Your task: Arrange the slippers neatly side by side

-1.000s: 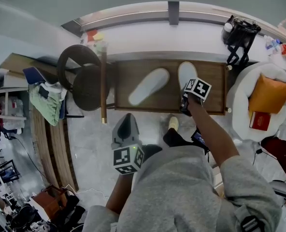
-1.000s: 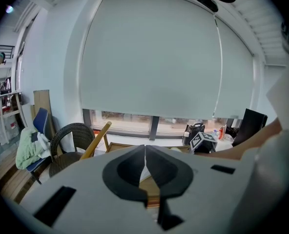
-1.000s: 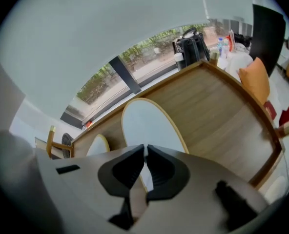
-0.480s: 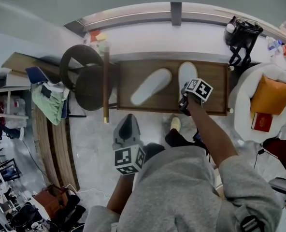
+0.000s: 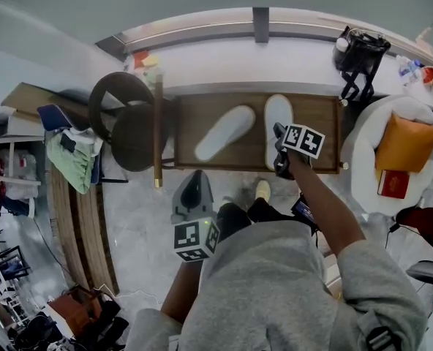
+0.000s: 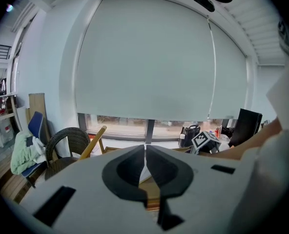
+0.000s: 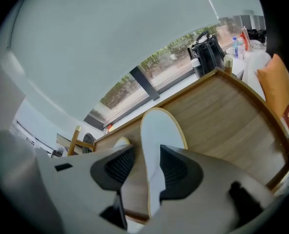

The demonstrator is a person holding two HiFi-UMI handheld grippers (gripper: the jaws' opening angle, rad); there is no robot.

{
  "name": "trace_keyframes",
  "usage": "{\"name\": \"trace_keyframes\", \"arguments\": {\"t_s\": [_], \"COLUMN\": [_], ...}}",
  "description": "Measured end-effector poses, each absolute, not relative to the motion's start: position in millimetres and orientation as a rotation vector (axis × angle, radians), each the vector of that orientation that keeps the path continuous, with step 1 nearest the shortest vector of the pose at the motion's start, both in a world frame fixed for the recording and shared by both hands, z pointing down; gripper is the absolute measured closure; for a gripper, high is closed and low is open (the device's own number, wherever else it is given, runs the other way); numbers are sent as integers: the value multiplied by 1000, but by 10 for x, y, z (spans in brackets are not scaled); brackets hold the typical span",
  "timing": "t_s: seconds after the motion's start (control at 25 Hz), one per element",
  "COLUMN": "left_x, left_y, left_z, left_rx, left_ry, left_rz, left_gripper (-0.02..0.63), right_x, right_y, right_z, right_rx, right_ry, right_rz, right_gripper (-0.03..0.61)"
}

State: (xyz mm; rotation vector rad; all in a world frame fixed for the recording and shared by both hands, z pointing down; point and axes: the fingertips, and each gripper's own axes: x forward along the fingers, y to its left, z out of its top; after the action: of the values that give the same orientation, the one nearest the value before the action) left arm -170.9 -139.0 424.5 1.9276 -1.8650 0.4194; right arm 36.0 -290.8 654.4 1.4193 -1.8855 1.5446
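Two white slippers lie on a low wooden table [image 5: 322, 123]. The left slipper [image 5: 225, 132] lies slanted. The right slipper [image 5: 277, 123] points straight away from me. My right gripper [image 5: 279, 136] is at that slipper's heel. Its jaws are opening, and in the right gripper view the slipper [image 7: 159, 130] runs between the pads [image 7: 176, 169] with a gap on the left side. The other slipper's toe [image 7: 121, 141] peeks past the left jaw. My left gripper [image 5: 194, 178] hangs shut and empty over the floor, short of the table; its fingertips [image 6: 145, 150] meet.
A dark wicker chair [image 5: 121, 115] and a leaning wooden pole [image 5: 158, 130] stand left of the table. A black bag [image 5: 361, 53] sits at the far right corner, and a white seat with an orange cushion [image 5: 403, 143] is to the right. My foot [image 5: 262, 189] is below the table's near edge.
The right gripper's jaws have spread apart at the right slipper's heel, and the gripper has drawn back slightly toward the near edge. The left gripper has stayed put.
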Motion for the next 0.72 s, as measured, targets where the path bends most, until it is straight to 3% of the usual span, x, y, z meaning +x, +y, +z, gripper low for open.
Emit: {"name": "trace_keyframes", "arguments": {"t_s": [0.2,0.52,0.72], "left_x": [-1659,-1534,-1408], "left_y": [-1460,-1688,-1837], "left_z": [4213,4479,4783], "left_rx": [1997,2159,2251], "left_ry": [-1839,-1755,-1655], "left_rz": [430,541,656], "left_gripper": [594,592,562], "right_x": [404,601,799], "right_y": [-2829,-2585,-2321], "right_z": [6063,5127,4988], "right_rx": [1438,1380,1413], "right_ry": [-2034,-2334,-2357], "right_rz": [1425,883,808], "right_gripper": [428,431,506]}}
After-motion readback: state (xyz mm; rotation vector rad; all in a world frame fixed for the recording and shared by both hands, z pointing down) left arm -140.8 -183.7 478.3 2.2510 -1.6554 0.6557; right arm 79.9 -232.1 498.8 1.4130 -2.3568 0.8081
